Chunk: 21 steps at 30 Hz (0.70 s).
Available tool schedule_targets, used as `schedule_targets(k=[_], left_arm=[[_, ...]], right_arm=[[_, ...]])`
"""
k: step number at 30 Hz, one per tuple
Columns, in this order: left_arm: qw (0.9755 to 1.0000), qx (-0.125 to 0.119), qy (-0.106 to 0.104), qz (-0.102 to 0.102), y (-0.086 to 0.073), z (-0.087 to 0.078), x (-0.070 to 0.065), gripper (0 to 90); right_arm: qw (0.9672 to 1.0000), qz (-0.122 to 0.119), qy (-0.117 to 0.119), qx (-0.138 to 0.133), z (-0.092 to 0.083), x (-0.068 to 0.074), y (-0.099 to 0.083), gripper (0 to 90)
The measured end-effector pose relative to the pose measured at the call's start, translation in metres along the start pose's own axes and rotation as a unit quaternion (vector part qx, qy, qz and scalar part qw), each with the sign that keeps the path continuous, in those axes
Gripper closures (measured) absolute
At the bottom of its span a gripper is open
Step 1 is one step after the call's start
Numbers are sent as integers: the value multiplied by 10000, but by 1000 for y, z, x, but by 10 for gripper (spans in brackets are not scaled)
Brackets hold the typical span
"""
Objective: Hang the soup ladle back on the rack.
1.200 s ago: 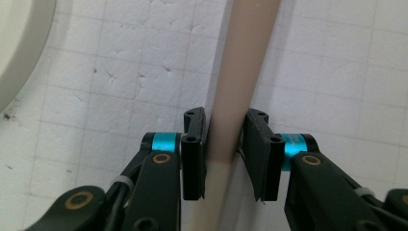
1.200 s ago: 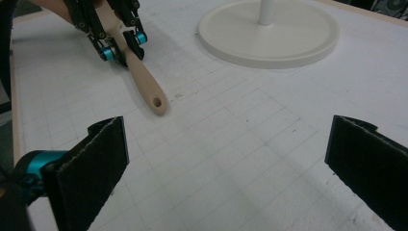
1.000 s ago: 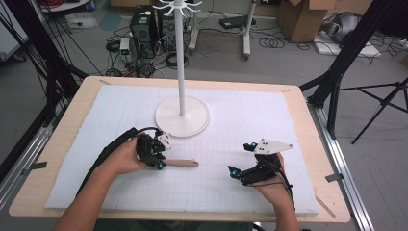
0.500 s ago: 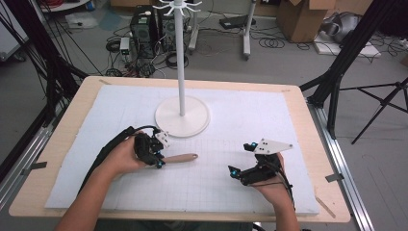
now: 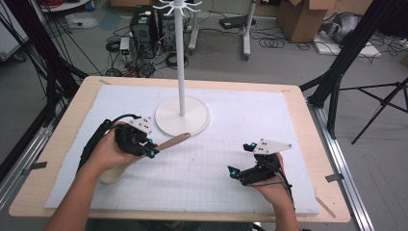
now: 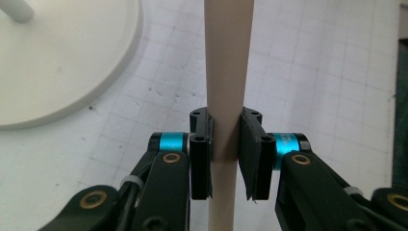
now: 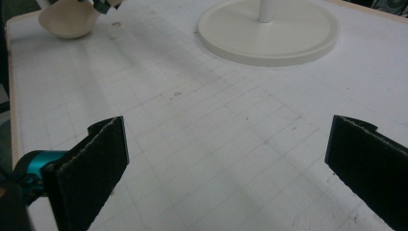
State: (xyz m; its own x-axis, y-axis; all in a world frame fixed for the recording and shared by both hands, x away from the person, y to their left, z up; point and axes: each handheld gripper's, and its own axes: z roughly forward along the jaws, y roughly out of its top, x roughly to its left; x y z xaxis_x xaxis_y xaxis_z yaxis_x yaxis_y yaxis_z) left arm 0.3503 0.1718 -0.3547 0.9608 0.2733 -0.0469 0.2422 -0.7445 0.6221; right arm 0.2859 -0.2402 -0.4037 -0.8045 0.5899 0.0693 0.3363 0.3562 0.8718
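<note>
White gridded matting (image 5: 231, 168) covers most of the wooden table (image 5: 308, 144) in front of me, and beyond the far edge the floor is cluttered with cables, black stands and cardboard boxes. Toward the far side of the mat stands a white rack (image 5: 182, 62), its thin pole rising from a round flat base (image 5: 166, 122) to a ring of small hooks at the top. My left gripper (image 5: 150, 150) sits near the left side of the mat, just in front of that base, and its jaws are closed tight on the handle of a wooden spoon (image 5: 171, 142). In the left gripper view the pale handle (image 6: 226, 72) runs straight up between the two black pads (image 6: 199, 154), which press it from both sides, with the base's rim curving away at the upper left (image 6: 72, 62). From above, the handle's free end points toward the rack and lies over the near edge of the base; whether it touches there I cannot tell. The spoon's bowl (image 5: 111, 175) shows below my left hand, close to the mat. My right gripper (image 5: 234, 171) rests well apart from all that, near the front right of the mat, pointing left. Its jaws stand wide open with nothing between them, only bare grid (image 7: 226, 144) showing in the right gripper view, and the spoon's bowl (image 7: 70, 21) appears far off at the top left there.
</note>
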Motion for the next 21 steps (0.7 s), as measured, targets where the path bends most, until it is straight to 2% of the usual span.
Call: schedule_targets(k=[1,2,4,8,11,16,21], left_arm=[[9999,-136,70,-22,0,-4,0,755],[9998,-218,37,-27,-1,-9,0,755],[9989,-425,175,-38,-1,-18,0,755],[9966,-793,140,-166,-2,-32,0,755],[9952,-937,183,-191,-2,-41,1,755],[9903,-1332,213,-332,-1,-53,3,755],[9829,-1734,300,-538,0,-65,6,756]], right_arm=[[10000,3,0,-1,0,0,0,2],[10000,35,-8,12,0,0,0,2],[10000,1,-11,-15,0,0,0,2],[10000,8,3,-9,0,0,0,2],[10000,7,4,-6,0,0,0,2],[10000,-2,17,-15,0,0,0,2],[10000,5,11,-20,0,-1,0,2]])
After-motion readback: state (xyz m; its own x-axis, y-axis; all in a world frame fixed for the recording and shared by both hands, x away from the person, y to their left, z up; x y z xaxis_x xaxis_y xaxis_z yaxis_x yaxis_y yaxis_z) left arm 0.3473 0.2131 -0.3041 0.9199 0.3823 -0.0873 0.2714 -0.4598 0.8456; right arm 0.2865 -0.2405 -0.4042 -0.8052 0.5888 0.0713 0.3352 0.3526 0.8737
